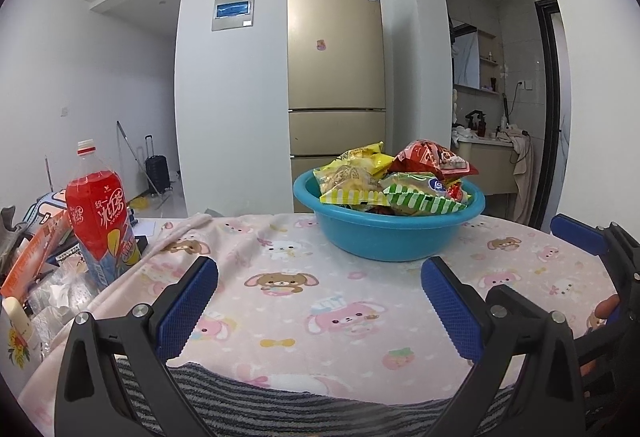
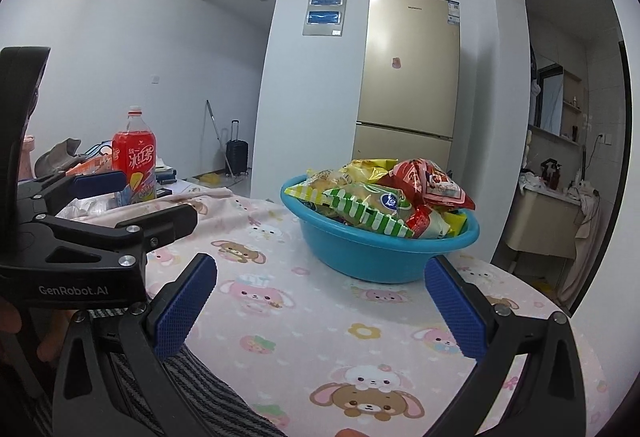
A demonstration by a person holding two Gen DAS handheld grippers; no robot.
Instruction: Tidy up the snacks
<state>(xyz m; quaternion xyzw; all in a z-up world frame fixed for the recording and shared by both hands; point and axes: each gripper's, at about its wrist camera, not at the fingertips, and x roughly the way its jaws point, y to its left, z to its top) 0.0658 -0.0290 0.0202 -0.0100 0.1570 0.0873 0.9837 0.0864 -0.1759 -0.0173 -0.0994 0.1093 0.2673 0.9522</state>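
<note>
A counter (image 1: 360, 317) under a pink animal-print cloth, gold refrigerator (image 1: 336, 77) behind. Ahead of both grippers stands a blue basin (image 1: 388, 237) heaped with snack packets (image 1: 396, 177). Left gripper (image 1: 320, 301) and right gripper (image 2: 320, 301) hover low, fingers spread wide, gripping nothing. The scene fits either snacks gathered into the basin or a pile awaiting sorting, so the step cannot be fixed. The green-striped packet (image 2: 368, 209) lies with its long axis across the right fingers' line. A red drink bottle (image 1: 100, 213) stands beyond the left finger.

Both low, near shared basin (image 1: 388, 237)
</note>
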